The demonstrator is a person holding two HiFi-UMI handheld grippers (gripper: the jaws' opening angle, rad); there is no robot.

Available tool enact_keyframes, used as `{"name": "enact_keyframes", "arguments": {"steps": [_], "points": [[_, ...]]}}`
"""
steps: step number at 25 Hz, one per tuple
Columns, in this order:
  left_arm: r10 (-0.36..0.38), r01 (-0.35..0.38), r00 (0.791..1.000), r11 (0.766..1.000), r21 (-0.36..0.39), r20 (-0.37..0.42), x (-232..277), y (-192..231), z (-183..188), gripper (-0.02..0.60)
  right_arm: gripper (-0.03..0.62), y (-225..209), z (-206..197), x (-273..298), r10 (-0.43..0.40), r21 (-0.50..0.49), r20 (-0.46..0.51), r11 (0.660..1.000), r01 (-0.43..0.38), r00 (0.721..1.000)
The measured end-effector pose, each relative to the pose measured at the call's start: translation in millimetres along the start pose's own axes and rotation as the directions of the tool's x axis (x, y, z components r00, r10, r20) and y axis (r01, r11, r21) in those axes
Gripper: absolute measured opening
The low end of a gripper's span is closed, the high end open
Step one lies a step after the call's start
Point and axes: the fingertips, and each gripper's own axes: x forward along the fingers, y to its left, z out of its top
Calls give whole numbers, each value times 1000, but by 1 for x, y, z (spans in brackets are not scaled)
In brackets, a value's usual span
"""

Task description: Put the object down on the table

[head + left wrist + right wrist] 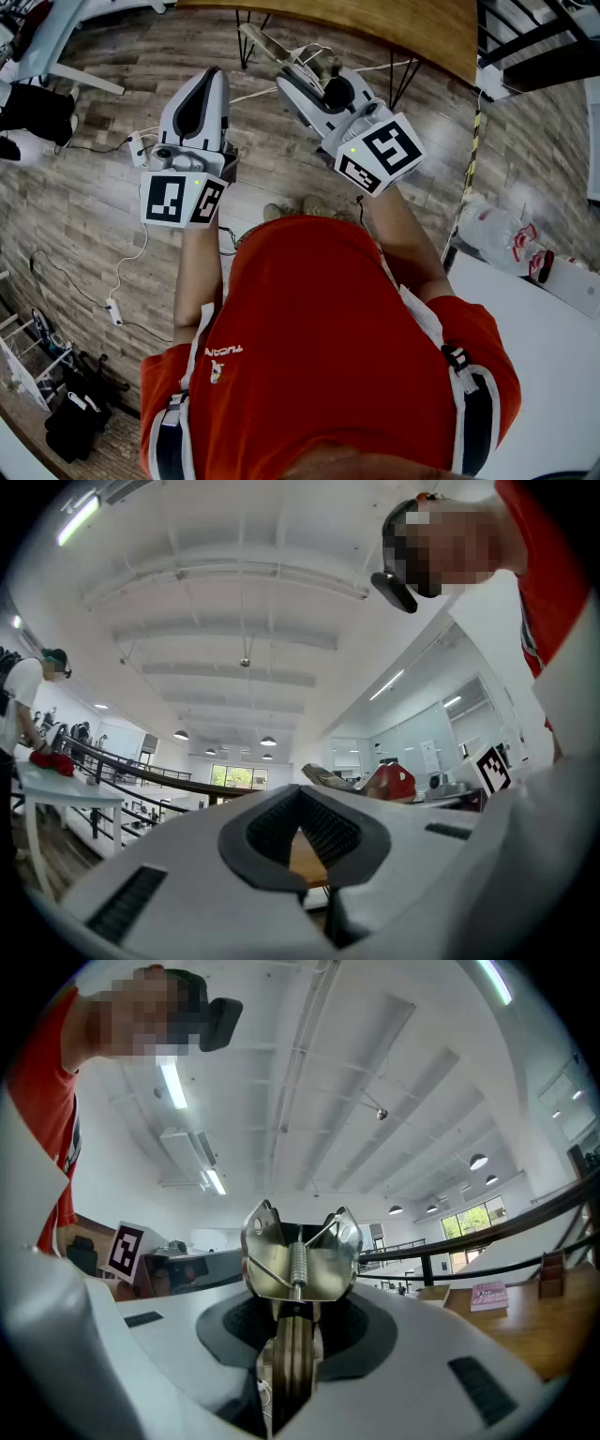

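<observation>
A shiny metal tool with a coil spring stands upright between the jaws of my right gripper, which is shut on its thin handle. In the head view the metal tool sticks out past my right gripper toward the wooden table, and it is held above the floor. My left gripper is level beside it on the left. Its jaws are shut and nothing is between them; in its own view the left gripper points up toward the ceiling.
The wooden table on thin black legs lies ahead. A white table is at the right, with a plastic bag on the floor beside it. Cables and a power strip trail over the wooden floor at the left.
</observation>
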Motion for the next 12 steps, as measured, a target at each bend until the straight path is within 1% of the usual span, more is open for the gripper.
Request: {"name": "enact_keyframes", "arguments": {"steps": [6,12], "points": [[21,-21,1000,1000,-15,2,14,-2,-6,9,120,-13,4,-4,25,3,13,1000,-25,1000],[61,-61,998,998,-3,-2,31,1,-19,9,120,-39,-5,-7,34,-6,-5,999,-34,999]]}}
